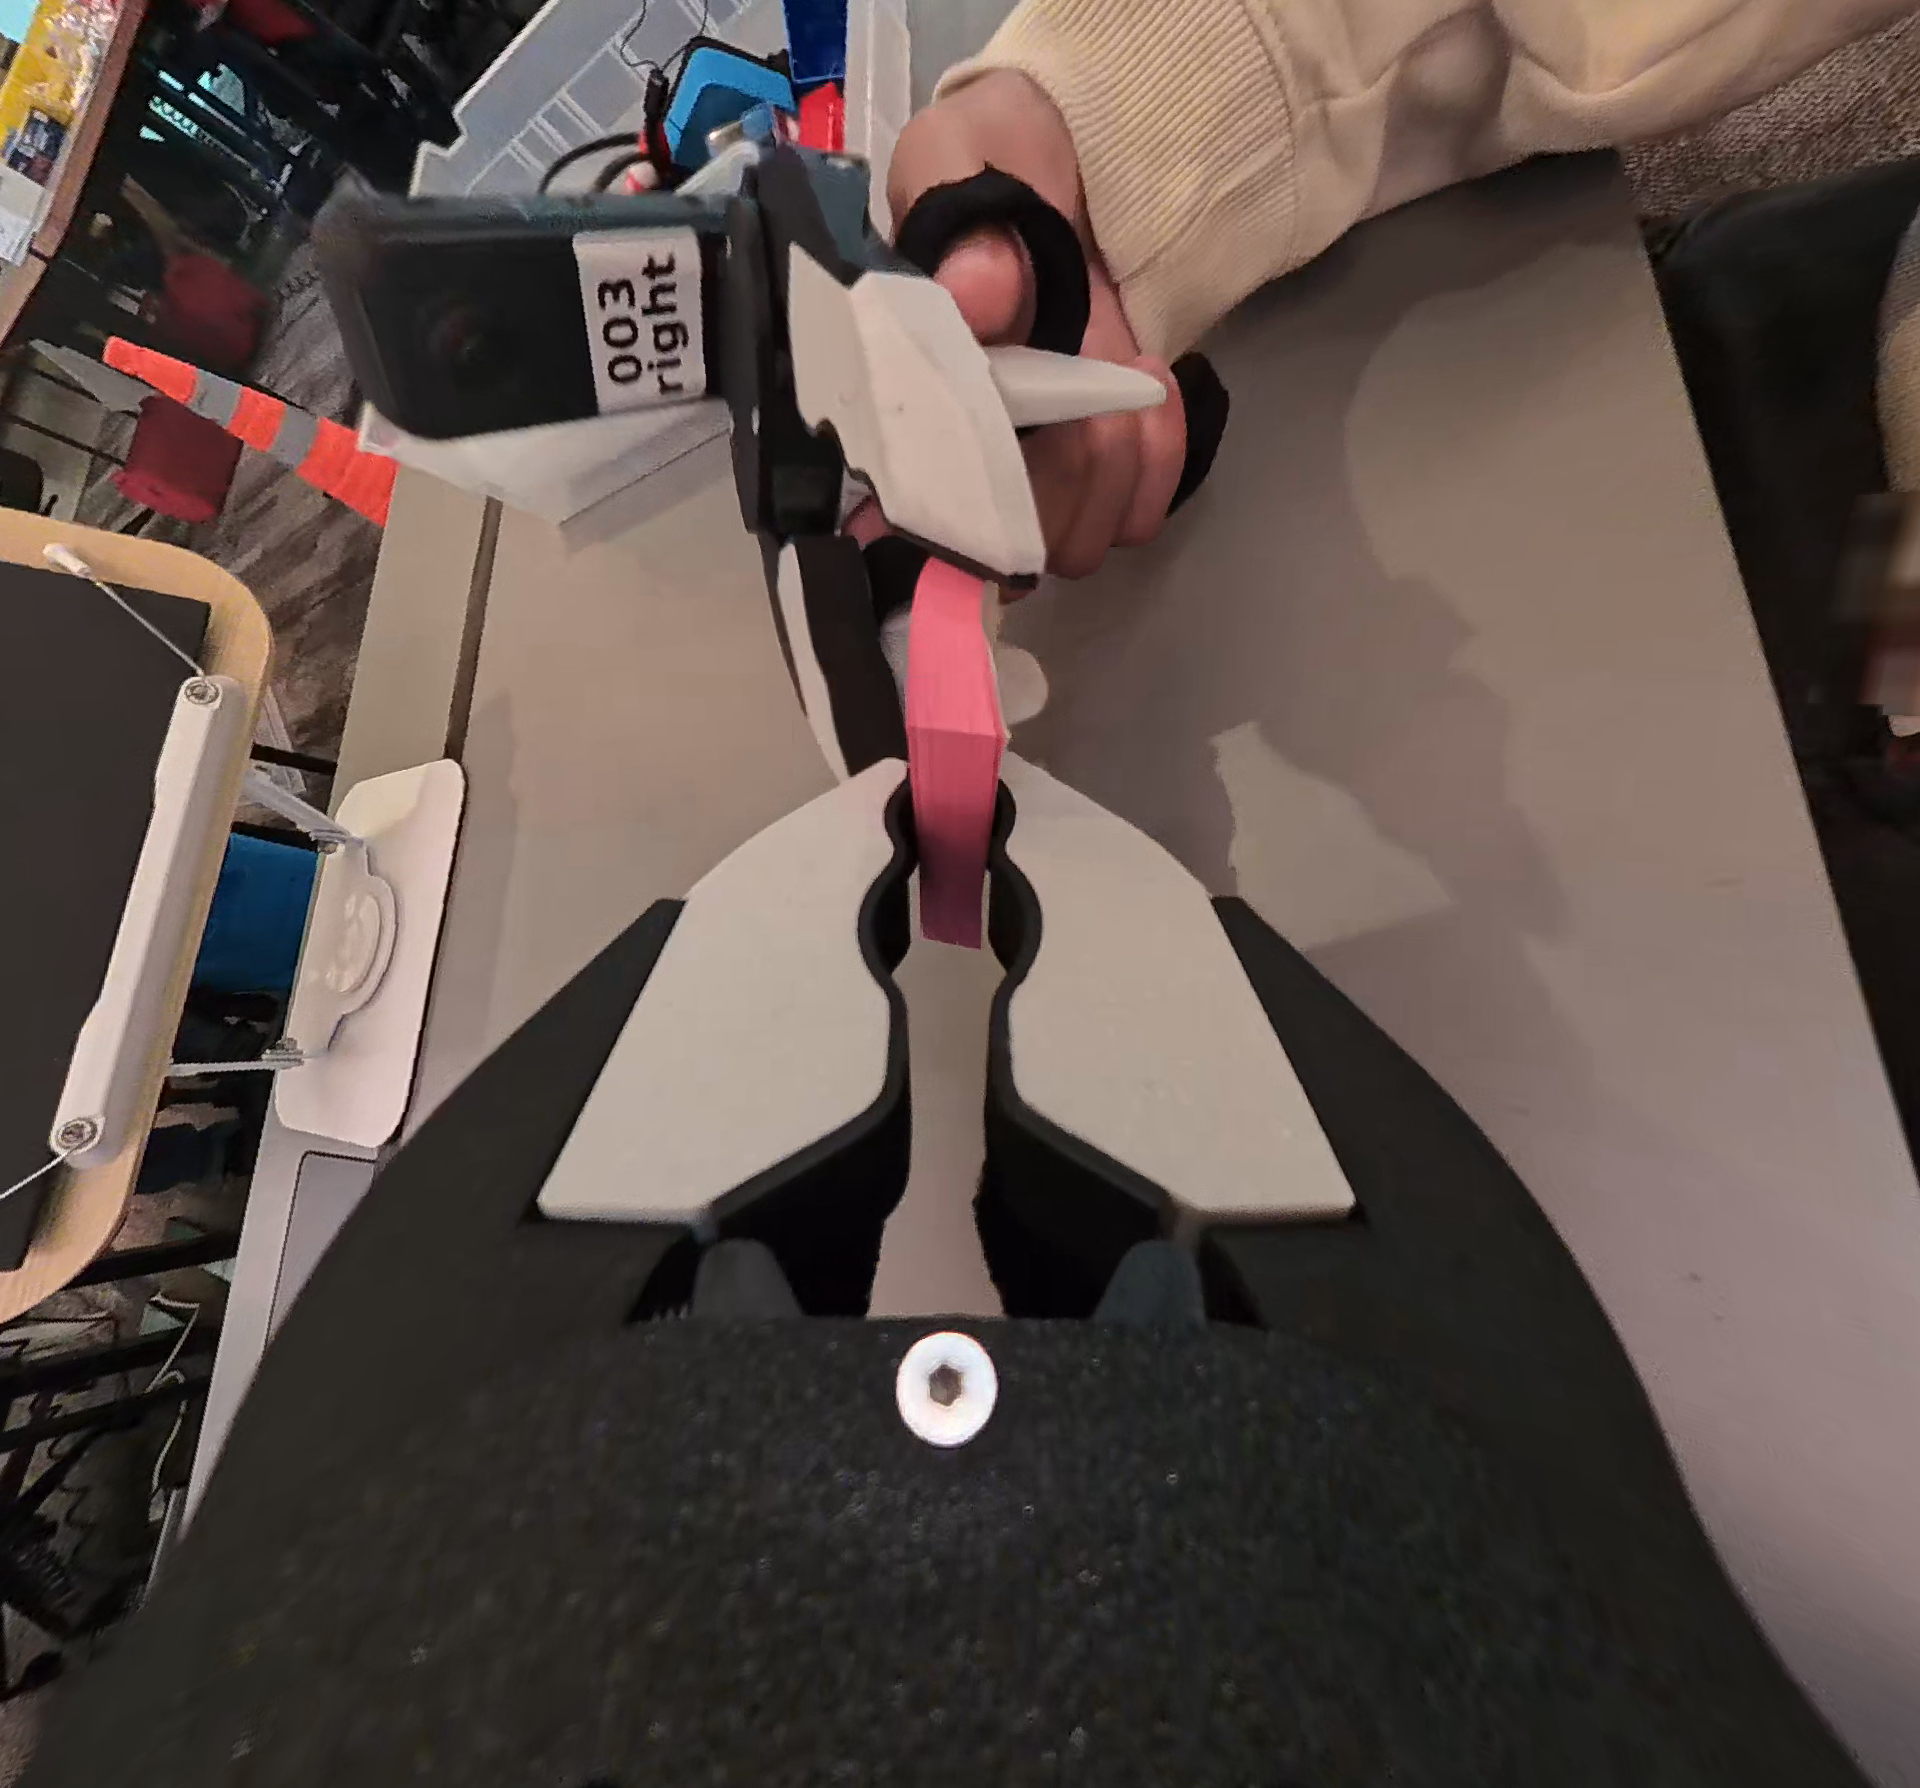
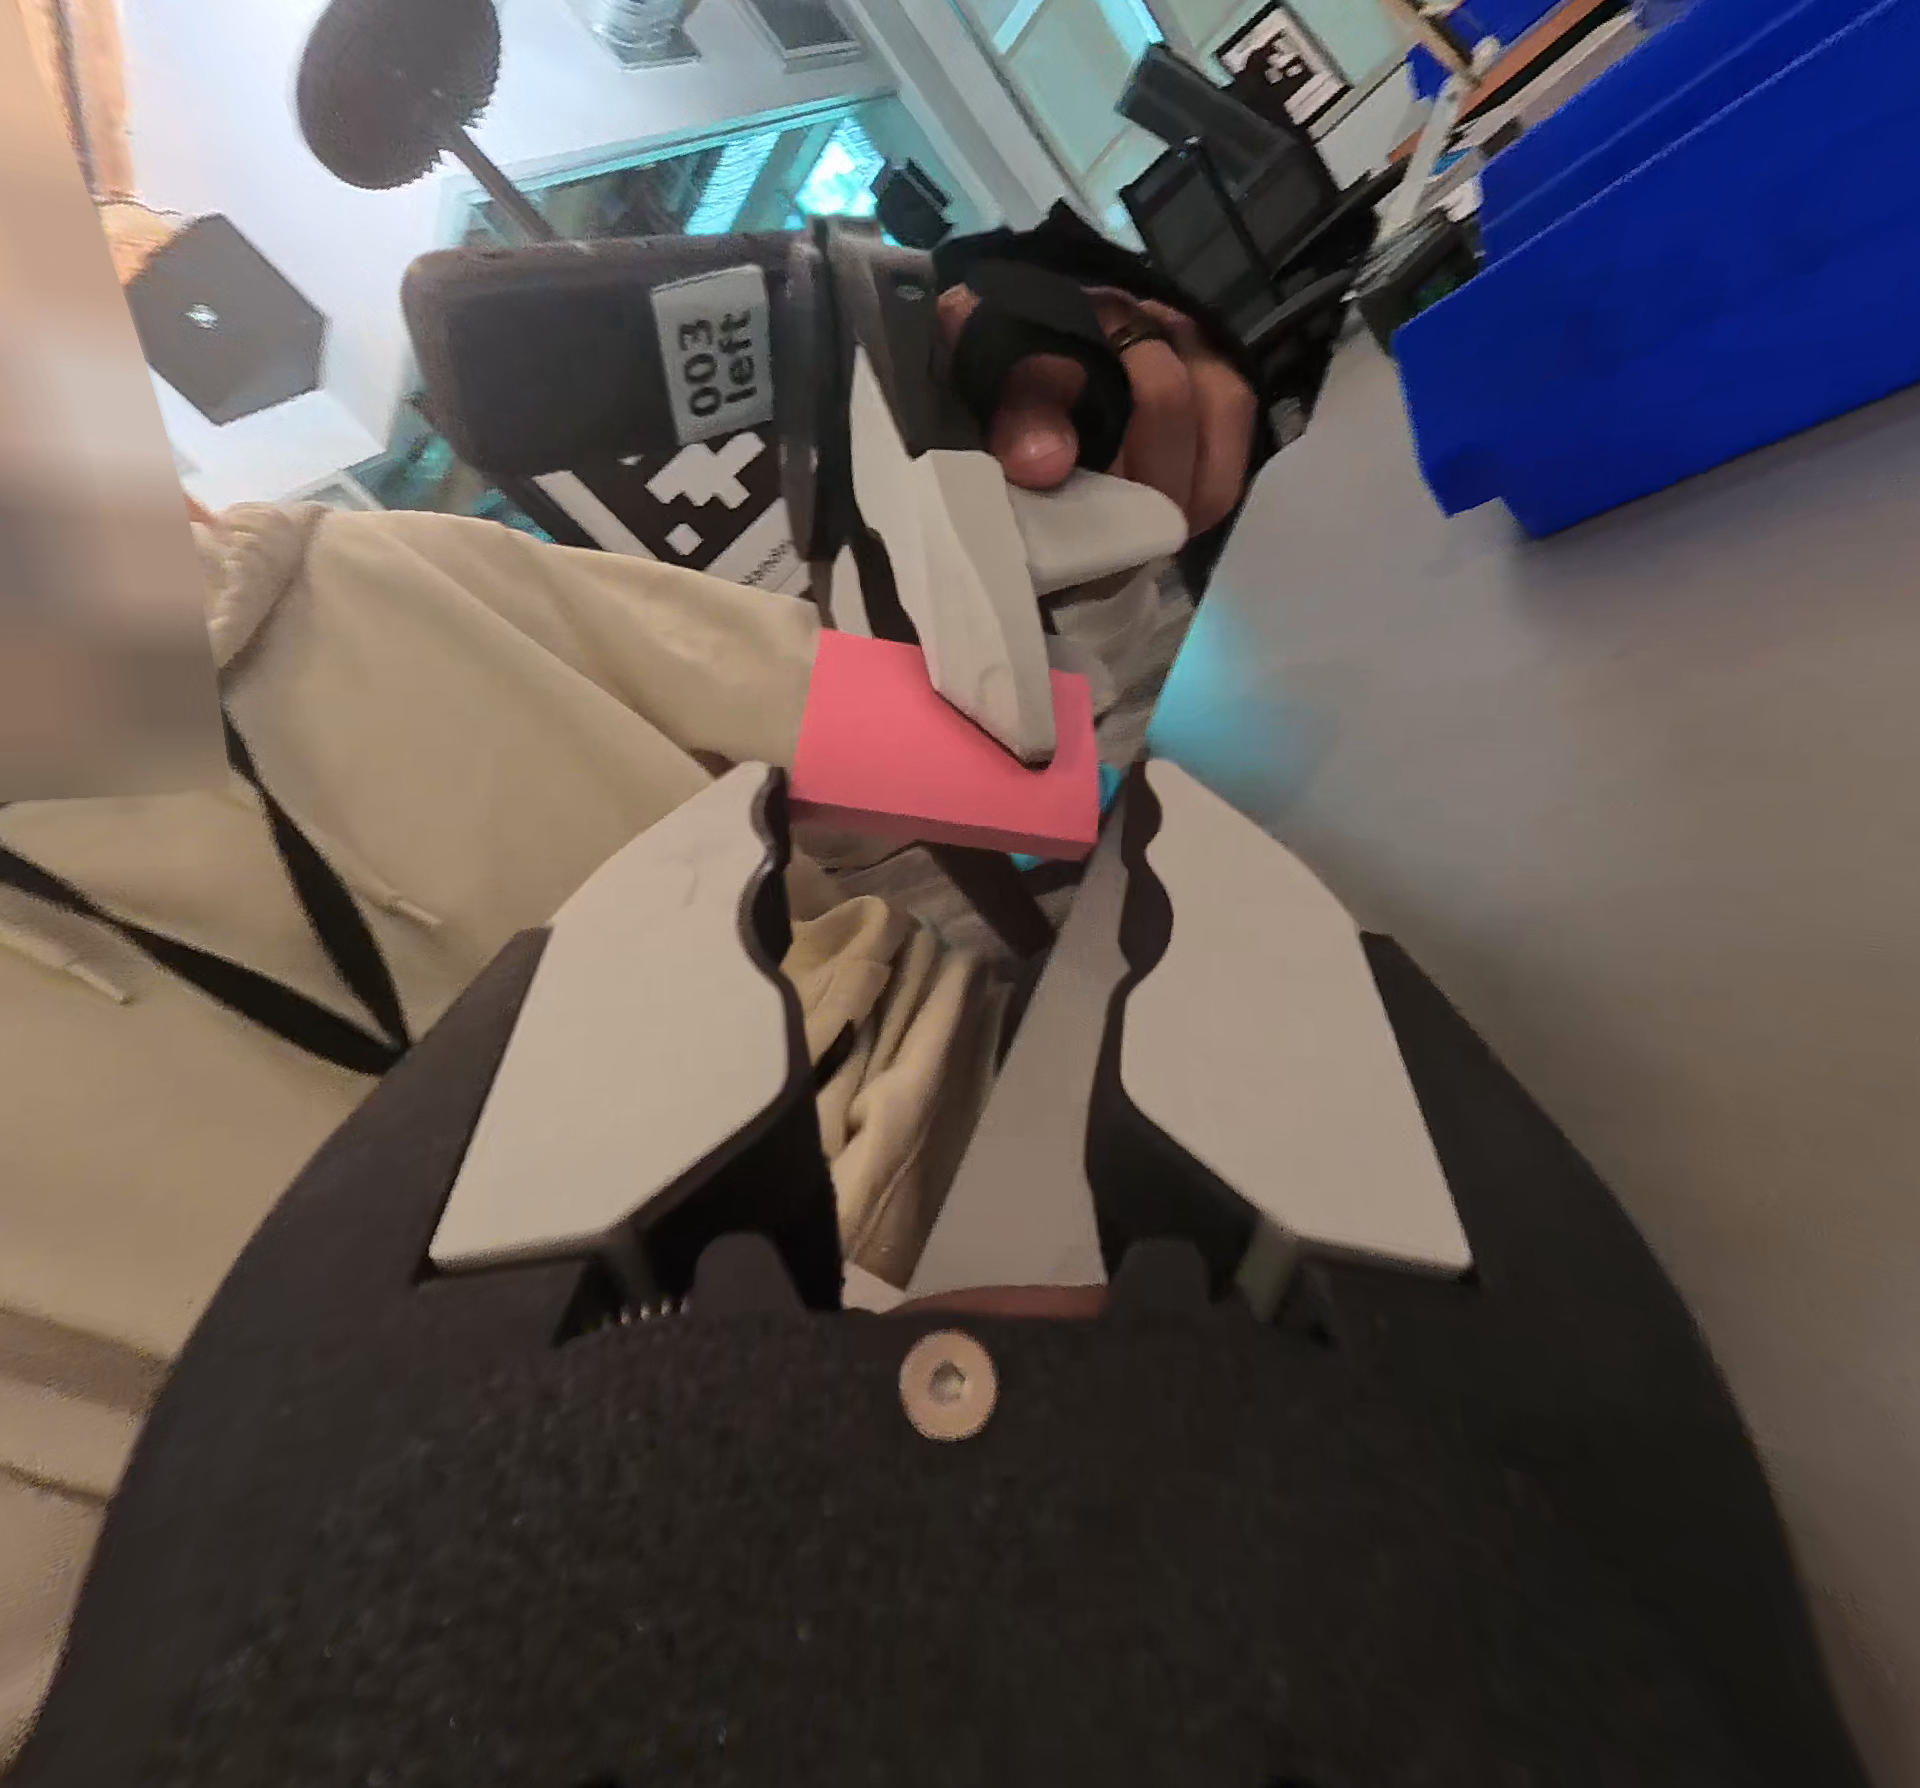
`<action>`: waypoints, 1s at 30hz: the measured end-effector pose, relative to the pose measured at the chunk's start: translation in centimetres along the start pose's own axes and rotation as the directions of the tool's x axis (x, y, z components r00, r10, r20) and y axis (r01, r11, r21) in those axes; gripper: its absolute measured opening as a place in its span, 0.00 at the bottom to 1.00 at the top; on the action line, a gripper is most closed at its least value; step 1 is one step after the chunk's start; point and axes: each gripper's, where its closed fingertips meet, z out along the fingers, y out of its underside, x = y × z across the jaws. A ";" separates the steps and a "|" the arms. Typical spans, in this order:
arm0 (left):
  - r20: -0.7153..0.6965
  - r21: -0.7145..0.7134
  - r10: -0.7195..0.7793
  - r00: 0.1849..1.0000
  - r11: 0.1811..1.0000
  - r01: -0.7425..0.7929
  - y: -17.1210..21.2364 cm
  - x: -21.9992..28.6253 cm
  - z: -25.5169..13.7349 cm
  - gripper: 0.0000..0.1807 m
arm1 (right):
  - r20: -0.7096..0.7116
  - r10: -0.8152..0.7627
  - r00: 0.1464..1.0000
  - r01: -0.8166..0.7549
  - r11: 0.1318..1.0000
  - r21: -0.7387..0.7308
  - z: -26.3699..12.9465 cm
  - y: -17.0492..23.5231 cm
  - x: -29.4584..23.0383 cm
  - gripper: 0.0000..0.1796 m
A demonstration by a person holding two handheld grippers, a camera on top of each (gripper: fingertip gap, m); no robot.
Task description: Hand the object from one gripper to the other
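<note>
- The left gripper [image 1: 951, 865] is clamping its two grey fingers on the edge of a pink pad [image 1: 951, 803], pinching it near the tips and holding it above the grey table [image 1: 1403, 907].
- The right gripper [image 2: 951, 808] is standing with its fingers spread apart on either side of the same pink pad [image 2: 935, 762], its left finger [image 2: 665, 990] just beside the pad's near corner; whether it is touching cannot be told.
- In the left wrist view, the right gripper [image 1: 925, 616] is reaching in from the far side toward the pad's far end, with a hand [image 1: 1049, 367] in a cream sleeve [image 1: 1351, 76] gripping its handle.
- A clear plastic bin [image 1: 665, 76] is sitting at the table's far end, and blue bins [image 2: 1662, 284] are lying on the table in the right wrist view.
</note>
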 end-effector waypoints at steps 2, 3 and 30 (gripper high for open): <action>0.017 -0.011 -0.016 1.000 1.000 0.016 0.4 -0.4 0.1 0.05 | -0.095 -0.052 0.994 0.054 0.998 0.017 -0.6 -0.6 0.8 0.36; 0.028 -0.025 -0.033 0.999 0.999 0.034 0.9 -0.7 0.1 0.05 | -0.155 -0.088 0.984 0.092 0.996 0.022 -1.0 -1.0 1.4 0.36; 0.047 -0.247 -0.303 0.952 0.920 0.305 6.7 -0.9 1.6 0.13 | -0.370 -0.883 0.290 0.353 0.458 -0.816 -1.3 0.1 6.6 0.05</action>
